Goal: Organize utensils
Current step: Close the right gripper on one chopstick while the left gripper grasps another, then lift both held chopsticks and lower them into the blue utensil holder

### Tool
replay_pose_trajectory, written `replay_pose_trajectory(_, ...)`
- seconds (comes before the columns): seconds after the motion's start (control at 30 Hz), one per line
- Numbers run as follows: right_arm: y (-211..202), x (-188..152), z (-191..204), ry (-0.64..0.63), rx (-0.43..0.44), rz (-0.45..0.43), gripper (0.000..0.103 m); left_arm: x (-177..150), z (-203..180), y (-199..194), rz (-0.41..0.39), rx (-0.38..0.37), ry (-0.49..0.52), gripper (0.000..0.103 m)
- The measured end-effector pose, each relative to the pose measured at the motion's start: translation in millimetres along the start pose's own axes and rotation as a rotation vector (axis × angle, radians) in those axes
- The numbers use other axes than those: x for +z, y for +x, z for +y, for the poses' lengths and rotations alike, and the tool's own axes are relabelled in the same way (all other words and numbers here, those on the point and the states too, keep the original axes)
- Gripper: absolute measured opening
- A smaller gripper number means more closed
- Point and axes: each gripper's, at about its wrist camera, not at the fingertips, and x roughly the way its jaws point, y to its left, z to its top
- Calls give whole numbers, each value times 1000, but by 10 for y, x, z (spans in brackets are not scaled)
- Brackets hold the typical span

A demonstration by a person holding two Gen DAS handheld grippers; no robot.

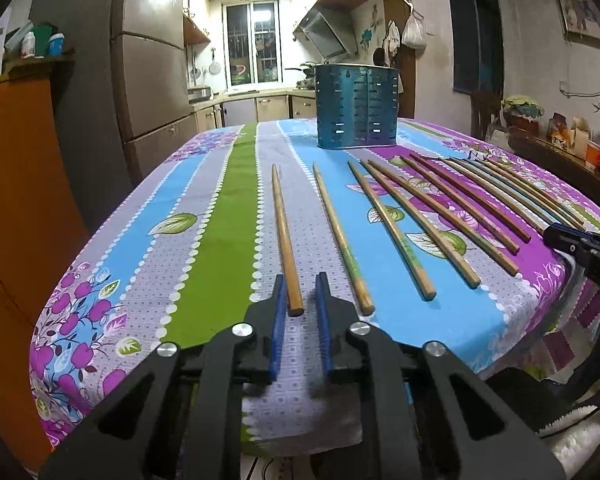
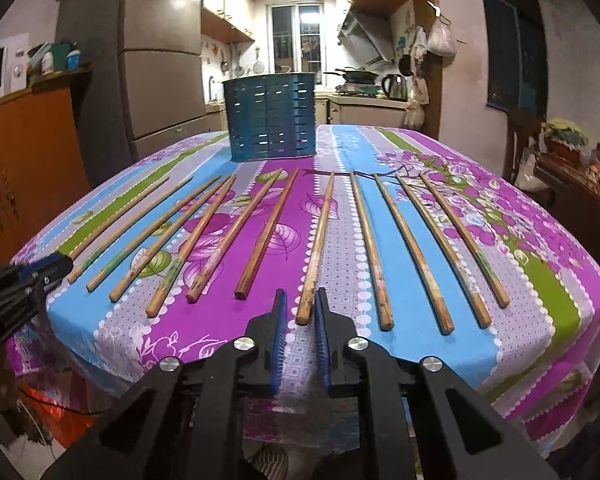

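Left hand-held gripper (image 1: 300,294) pinches the near end of 1 chopstick (image 1: 286,240) on the counter (image 1: 220,240); the right hand-held gripper (image 2: 300,308) likewise pinches another chopstick (image 2: 318,240). Next move, I judge: lift both toward the holder (image 1: 356,106) beyond them.

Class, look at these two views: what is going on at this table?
A person holds a gripper in each hand over a row of wooden chopsticks laid out on a flowered tablecloth. The left gripper brackets the leftmost chopstick's near end; the right gripper brackets a middle chopstick. The slotted blue metal utensil holder stands beyond, nothing visibly in it.
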Motion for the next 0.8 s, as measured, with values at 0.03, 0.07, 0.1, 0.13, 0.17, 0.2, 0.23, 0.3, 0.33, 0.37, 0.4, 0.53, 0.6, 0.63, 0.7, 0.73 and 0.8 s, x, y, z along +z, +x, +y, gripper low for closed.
replay_pose_trajectory(0.03, 0, -5, -2, 6, 0, -3, 10, -3, -3, 2, -4, -1, -4, 11)
replay_pose_trajectory(0.07, 0, -11, 6, 6, -5, -8, 9, -6, -2, 9, -8, -4, -11, 9)
replay_pose_trajectory(0.1, 1, -21, 17, 6, -12, -15, 9, -3, -7, 21, -11, -4, -12, 8)
replay_pose_trajectory(0.13, 1, -26, 15, 10, -13, -18, 9, -3, -15, 31, -16, -2, -9, 8)
replay_pose_trajectory(0.17, 3, -26, 10, 16, -12, -20, 9, -4, -23, 36, -21, 1, -6, 7)
replay_pose_trajectory(0.2, 7, -21, 4, 22, -11, -21, 9, -12, -34, 38, -29, 5, -2, 7)
replay_pose_trajectory(0.23, 6, -23, 5, 24, -12, -21, 9, -17, -41, 37, -33, 7, -1, 7)
replay_pose_trajectory(0.3, 3, -9, -4, 32, -8, -14, 8, -21, -39, 36, -40, 5, -4, 7)
replay_pose_trajectory(0.33, -6, -11, -20, 36, -4, -10, 8, -15, -34, 35, -39, 4, -6, 7)
replay_pose_trajectory(0.37, -14, -3, -33, 40, -1, -4, 8, -6, -31, 39, -35, 3, -6, 7)
replay_pose_trajectory(0.4, -29, 12, -43, 40, 3, -2, 8, 9, -25, 39, -27, 1, -8, 7)
replay_pose_trajectory(0.53, -185, 105, -52, 12, 3, -32, 8, 77, 6, -91, -41, -7, -23, 6)
replay_pose_trajectory(0.6, -319, 193, -31, -22, 2, -70, 8, 135, 30, -190, -56, -16, -32, 6)
replay_pose_trajectory(0.63, -377, 233, -25, -36, 2, -86, 8, 164, 38, -228, -62, -19, -38, 6)
replay_pose_trajectory(0.7, -509, 336, -17, -64, 5, -123, 8, 245, 76, -322, -69, -32, -56, 6)
replay_pose_trajectory(0.73, -554, 381, -23, -74, 6, -136, 8, 284, 89, -357, -71, -33, -62, 6)
replay_pose_trajectory(0.8, -675, 504, -37, -92, 13, -170, 8, 384, 124, -444, -83, -42, -74, 6)
